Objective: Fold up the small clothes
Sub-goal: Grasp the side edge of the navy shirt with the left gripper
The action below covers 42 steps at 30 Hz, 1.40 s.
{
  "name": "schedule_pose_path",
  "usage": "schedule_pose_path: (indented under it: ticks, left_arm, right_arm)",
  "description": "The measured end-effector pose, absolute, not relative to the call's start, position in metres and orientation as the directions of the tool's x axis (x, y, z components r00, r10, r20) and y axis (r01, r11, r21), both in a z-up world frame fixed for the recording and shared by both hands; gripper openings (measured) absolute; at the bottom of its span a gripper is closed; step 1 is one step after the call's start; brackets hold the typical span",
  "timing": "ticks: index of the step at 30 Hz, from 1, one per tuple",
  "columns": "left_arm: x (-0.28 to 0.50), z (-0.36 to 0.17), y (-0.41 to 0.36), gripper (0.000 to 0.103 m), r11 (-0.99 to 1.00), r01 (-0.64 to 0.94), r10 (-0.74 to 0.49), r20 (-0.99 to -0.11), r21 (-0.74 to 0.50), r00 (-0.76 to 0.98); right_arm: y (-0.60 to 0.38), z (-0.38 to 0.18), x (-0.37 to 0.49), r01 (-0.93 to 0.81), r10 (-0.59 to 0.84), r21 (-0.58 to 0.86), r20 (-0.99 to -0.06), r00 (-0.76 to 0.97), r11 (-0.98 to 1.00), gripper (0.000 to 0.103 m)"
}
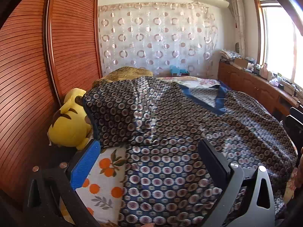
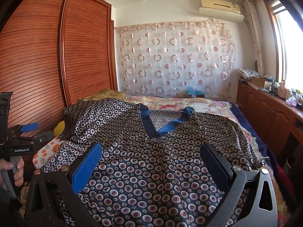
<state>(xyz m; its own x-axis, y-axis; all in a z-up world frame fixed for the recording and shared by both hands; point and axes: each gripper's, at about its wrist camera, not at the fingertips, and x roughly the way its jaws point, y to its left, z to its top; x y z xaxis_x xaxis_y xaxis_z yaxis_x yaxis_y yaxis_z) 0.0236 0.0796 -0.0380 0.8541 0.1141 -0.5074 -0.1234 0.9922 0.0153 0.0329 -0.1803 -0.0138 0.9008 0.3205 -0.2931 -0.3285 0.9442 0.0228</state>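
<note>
Garment: patterned navy top (image 2: pixel 151 141) spread across the bed (image 2: pixel 217 106), one sleeve draped toward the left edge.
Left gripper (image 1: pixel 151 162): fingers spread, hovering over fabric.
Right gripper (image 2: pixel 151 162): fingers spread, holding nothing.

I saw a navy top (image 2: pixel 151 151) printed with pale rings, its neckline trimmed plain blue. Beside the top lay a yellow plush toy (image 1: pixel 70 124) and a white sheet (image 1: pixel 102 179) with oranges. Behind it hung a pink-ringed curtain (image 2: pixel 176 60).
</note>
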Motion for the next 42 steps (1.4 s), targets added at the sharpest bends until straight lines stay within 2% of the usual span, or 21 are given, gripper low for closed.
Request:
schedule_pose_path:
  ticks: [8, 14, 16, 29, 34, 36, 40, 41, 42]
  left_arm:
    - [0.038, -0.056, 0.124, 0.103, 0.986, -0.165, 0.145, -0.536, 0.011, 0.832]
    - [0.054, -0.062, 0.161, 0.103, 0.983, -0.181, 0.143, -0.555, -0.013, 0.820]
    - [0.062, -0.063, 0.173, 0.100, 0.984, -0.177, 0.125, -0.567, -0.037, 0.814]
    - [0.119, -0.108, 0.203, 0.065, 0.977, -0.185, 0.044, -0.744, -0.107, 0.667]
    - [0.120, -0.108, 0.196, 0.055, 0.984, -0.170, 0.068, -0.753, -0.059, 0.654]
    - [0.120, -0.108, 0.191, 0.047, 0.987, -0.156, 0.076, -0.752, -0.036, 0.655]
    - [0.121, -0.106, 0.188, 0.038, 0.991, -0.129, 0.060, -0.751, -0.034, 0.658]
    - [0.121, -0.105, 0.188, 0.032, 0.992, -0.123, 0.054, -0.751, -0.037, 0.658]
    - [0.121, -0.104, 0.188, 0.019, 0.992, -0.116, 0.045, -0.752, -0.043, 0.658]
  right_arm:
    - [-0.166, -0.024, 0.071, -0.413, 0.393, 0.023, -0.359, 0.847, 0.910, 0.102]
    - [-0.152, -0.034, 0.094, -0.473, 0.437, 0.024, -0.425, 0.792, 0.881, 0.098]
    - [-0.148, -0.035, 0.099, -0.484, 0.447, 0.029, -0.439, 0.779, 0.874, 0.097]
    - [-0.128, -0.036, 0.123, -0.528, 0.464, 0.009, -0.493, 0.737, 0.849, 0.097]
    - [-0.123, -0.042, 0.125, -0.540, 0.467, 0.001, -0.504, 0.726, 0.841, 0.097]
    - [-0.122, -0.043, 0.127, -0.542, 0.468, 0.004, -0.512, 0.721, 0.840, 0.097]
    - [-0.121, -0.046, 0.135, -0.533, 0.462, 0.023, -0.530, 0.711, 0.846, 0.097]
    - [-0.120, -0.046, 0.136, -0.530, 0.461, 0.023, -0.527, 0.714, 0.847, 0.097]
    - [-0.119, -0.046, 0.137, -0.529, 0.459, 0.020, -0.525, 0.717, 0.848, 0.097]
